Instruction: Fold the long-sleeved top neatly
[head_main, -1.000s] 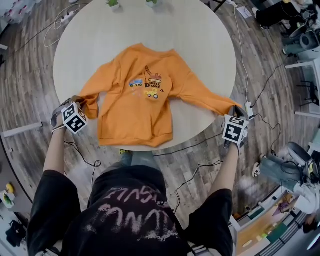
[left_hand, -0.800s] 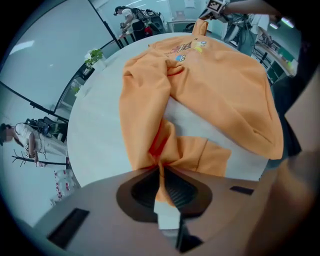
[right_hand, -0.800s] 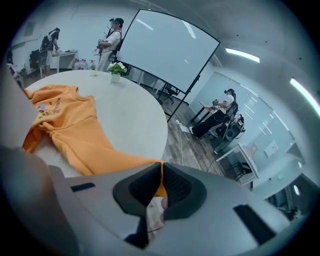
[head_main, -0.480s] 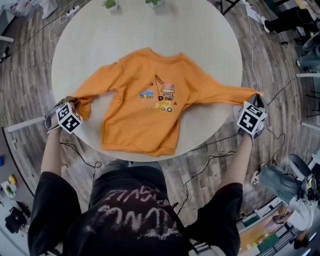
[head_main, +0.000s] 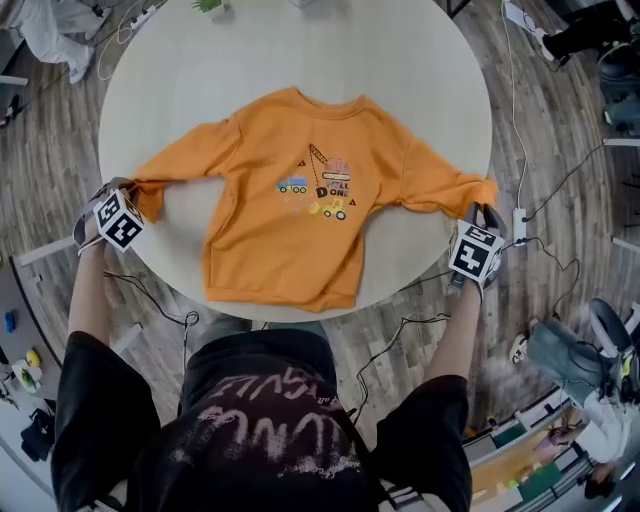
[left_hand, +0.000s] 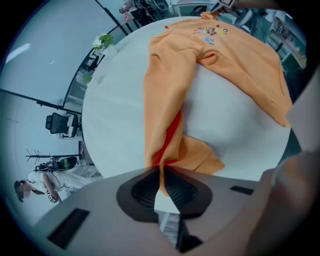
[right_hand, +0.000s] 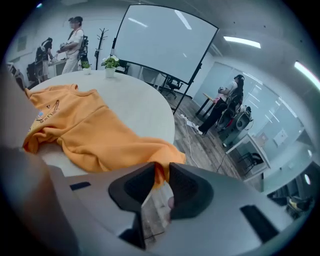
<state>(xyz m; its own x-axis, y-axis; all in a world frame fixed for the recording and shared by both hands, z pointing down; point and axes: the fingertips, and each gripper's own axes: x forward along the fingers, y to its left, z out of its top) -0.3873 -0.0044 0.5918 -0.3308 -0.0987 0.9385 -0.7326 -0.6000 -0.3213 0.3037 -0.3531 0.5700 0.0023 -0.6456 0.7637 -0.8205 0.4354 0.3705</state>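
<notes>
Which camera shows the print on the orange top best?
The head view: the print faces the camera, whole, on the chest of the orange top. The left gripper view shows it small and distant near the picture's top; the right gripper view catches only a foreshortened sliver at the left.

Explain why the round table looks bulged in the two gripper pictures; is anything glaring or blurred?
Left gripper view: the wide-angle lens bulges the round white table, corners go dark. Right gripper view: same curving, bright ceiling strip light glares. Head view: sharp, even light; orange long-sleeved top casts almost no shadow.
</notes>
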